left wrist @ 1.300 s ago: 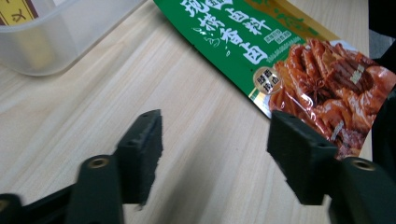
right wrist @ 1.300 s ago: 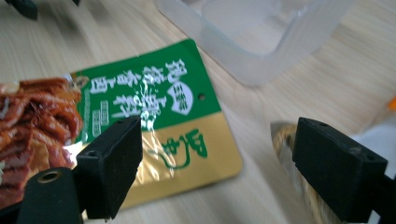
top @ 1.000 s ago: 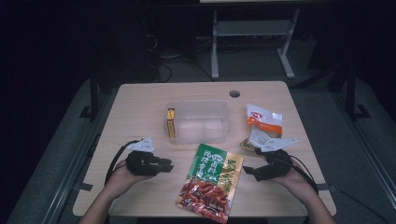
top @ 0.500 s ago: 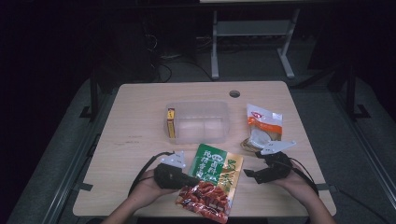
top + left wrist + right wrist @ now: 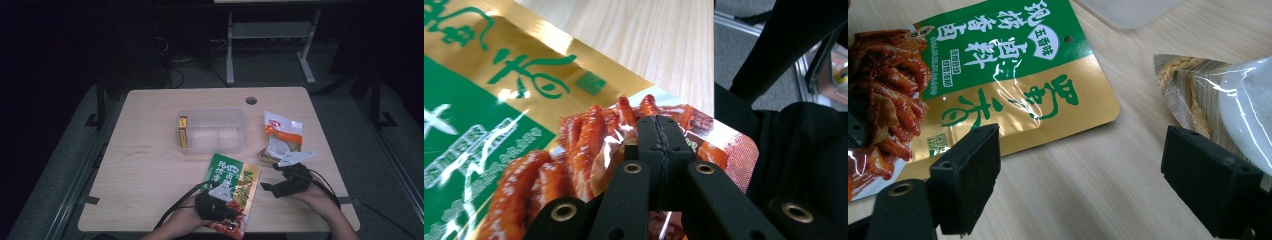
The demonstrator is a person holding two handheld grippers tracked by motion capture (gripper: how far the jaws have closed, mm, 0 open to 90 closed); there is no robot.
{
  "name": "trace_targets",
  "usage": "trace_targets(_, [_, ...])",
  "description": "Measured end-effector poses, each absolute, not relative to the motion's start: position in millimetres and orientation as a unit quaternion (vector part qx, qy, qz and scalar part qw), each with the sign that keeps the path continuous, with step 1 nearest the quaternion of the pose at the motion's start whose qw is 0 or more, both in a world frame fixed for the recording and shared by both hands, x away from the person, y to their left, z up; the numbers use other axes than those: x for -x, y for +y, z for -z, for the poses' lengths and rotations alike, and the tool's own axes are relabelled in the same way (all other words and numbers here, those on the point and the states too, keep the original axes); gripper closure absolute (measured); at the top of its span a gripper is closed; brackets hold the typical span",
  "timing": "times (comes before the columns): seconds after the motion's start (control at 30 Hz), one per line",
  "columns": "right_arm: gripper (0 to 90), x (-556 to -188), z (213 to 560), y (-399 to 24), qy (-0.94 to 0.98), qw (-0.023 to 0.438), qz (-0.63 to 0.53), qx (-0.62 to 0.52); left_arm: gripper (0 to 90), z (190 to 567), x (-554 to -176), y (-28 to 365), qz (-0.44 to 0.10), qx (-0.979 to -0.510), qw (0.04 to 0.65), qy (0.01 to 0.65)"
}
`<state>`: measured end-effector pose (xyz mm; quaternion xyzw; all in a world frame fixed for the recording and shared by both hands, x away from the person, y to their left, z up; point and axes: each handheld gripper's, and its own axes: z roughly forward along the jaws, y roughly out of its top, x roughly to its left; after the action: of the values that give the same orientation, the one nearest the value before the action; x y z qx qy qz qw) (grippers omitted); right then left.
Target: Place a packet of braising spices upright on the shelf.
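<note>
A green and gold snack pouch printed with red food lies flat near the table's front edge. My left gripper is over its near, red end, pointing right. In the left gripper view the jaws stand pressed together above the pouch, and I see nothing between them. My right gripper rests on the table just right of the pouch, with its jaws wide apart. In the right gripper view its jaws frame bare wood, the pouch to the left of them.
A clear plastic container stands at the table's middle with a small yellow box against its left wall. An orange and white packet and a clear straw-patterned packet lie at the right.
My left hand has slid rightward from the bare table onto the pouch's near end. The right hand has kept still.
</note>
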<state>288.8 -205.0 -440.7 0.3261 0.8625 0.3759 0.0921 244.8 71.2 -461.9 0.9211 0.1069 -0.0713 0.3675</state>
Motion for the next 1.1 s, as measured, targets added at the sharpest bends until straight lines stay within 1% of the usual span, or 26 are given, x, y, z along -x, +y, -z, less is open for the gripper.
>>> trace_targets(0.13, [15.9,-289,441,-205,0.864,0.091,-0.374,-0.325,90.0,462,-247,78,0.070,-0.925,0.358,0.107])
trace_targets(0.33, [15.9,-288,441,-203,0.865,0.090,-0.374,-0.322,90.0,461,-252,102,0.071,-0.926,0.349,0.128])
trace_targets(0.57, [15.9,-288,441,-204,0.863,0.093,-0.374,-0.327,90.0,458,-255,129,0.069,-0.930,0.335,0.139])
trace_targets(0.8, [15.9,-289,442,-205,0.864,0.094,-0.371,-0.327,90.0,457,-263,162,0.066,-0.925,0.332,0.173])
trace_targets(1.0, [15.9,-289,442,-204,0.864,0.096,-0.373,-0.325,89.7,456,-265,166,0.064,-0.925,0.336,0.164])
trace_targets(1.03, [15.9,-289,443,-205,0.863,0.096,-0.373,-0.326,87.5,456,-266,167,0.066,-0.922,0.343,0.166])
trace_targets(1.07, [15.9,-289,443,-205,0.863,0.098,-0.372,-0.327,79.1,454,-269,168,0.063,-0.920,0.348,0.167])
trace_targets(1.1, [15.9,-289,443,-205,0.864,0.099,-0.371,-0.326,74.1,452,-269,169,0.059,-0.919,0.351,0.169])
